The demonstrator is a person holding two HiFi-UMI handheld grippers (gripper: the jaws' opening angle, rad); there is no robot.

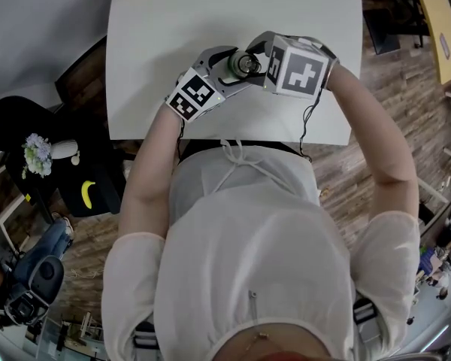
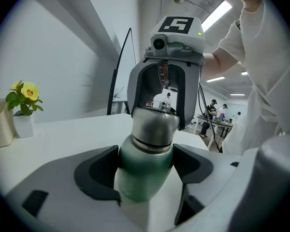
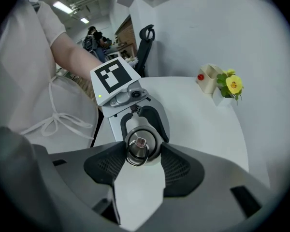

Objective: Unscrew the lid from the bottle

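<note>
A green bottle with a steel lid stands upright on the white table, near its front edge. My left gripper is shut on the bottle's green body, one pad pressing each side. My right gripper comes down from above and is shut on the lid, whose top carries a small ring. In the head view both grippers meet over the lid, the left gripper from the left and the right gripper from the right. The bottle's base is hidden.
A small white pot with a yellow flower and a beige container with a red knob stand at the table's far edge. An office chair sits beyond the table. A dark side shelf with a banana is left of the person.
</note>
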